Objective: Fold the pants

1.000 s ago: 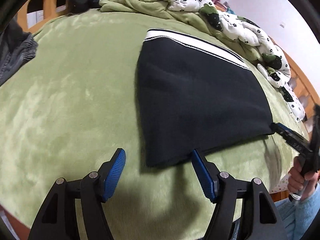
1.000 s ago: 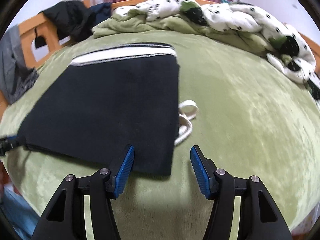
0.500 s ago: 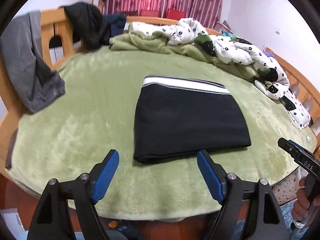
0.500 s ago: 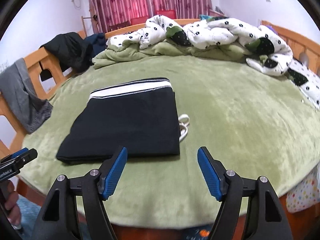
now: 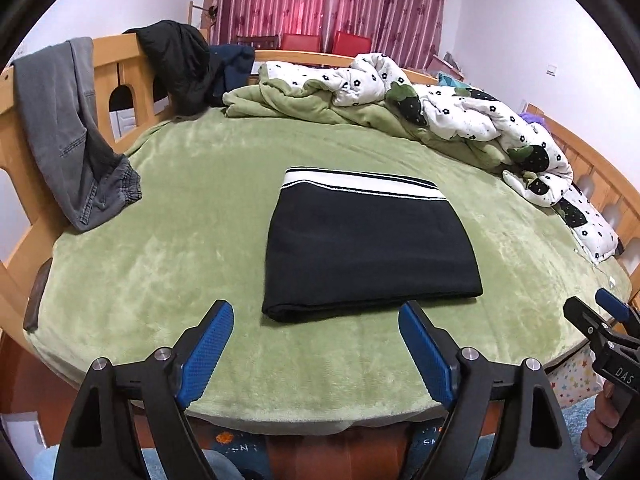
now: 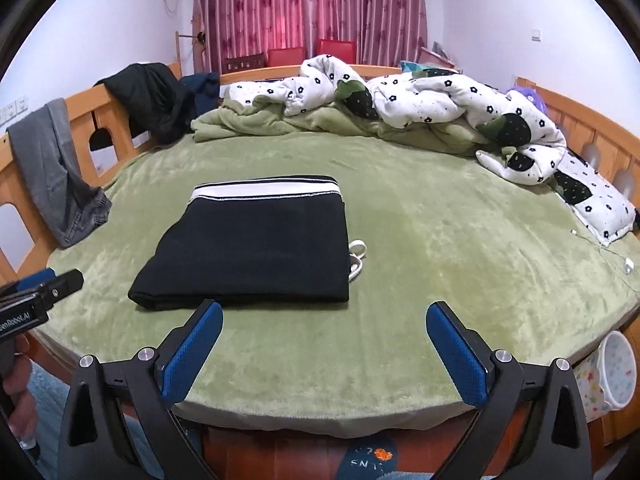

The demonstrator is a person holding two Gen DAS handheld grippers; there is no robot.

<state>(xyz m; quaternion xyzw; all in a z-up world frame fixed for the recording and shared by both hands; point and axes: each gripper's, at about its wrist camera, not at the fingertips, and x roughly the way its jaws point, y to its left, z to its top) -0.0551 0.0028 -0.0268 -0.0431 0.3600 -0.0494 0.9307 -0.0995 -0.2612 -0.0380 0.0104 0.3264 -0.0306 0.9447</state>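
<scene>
Since a second ago: both tongs have backed away from the near hem of the pants to hang off the near edge of the bed; pants lie released, folded.
Left tongs [image 5: 316, 344]: blue pads spread wide, nothing between them, short of the fabric; also seen at the left margin of the right wrist view [image 6: 48, 284].
Right tongs [image 6: 324, 344]: pads likewise wide apart and empty, off the bed's near edge; tip shows at the right margin of the left wrist view [image 5: 600, 312].
Pants [image 5: 368, 248]: black, folded into a flat rectangle near the middle of the bed, white-striped waistband on the far side, folded edge nearest the camera; same bundle in the right wrist view [image 6: 256, 248].
Drawcord [image 6: 357, 258]: white loop poking out at the right edge of the pants, lying on the cover.
Bed [image 5: 168, 248]: green plush cover, wooden frame around it.
Quilt [image 6: 440, 108]: white with black flowers, bunched with a green blanket along the far side.
Grey jeans [image 5: 72, 132]: draped over the left rail.
Black jacket [image 5: 180, 64]: hung on the far-left rail.
</scene>
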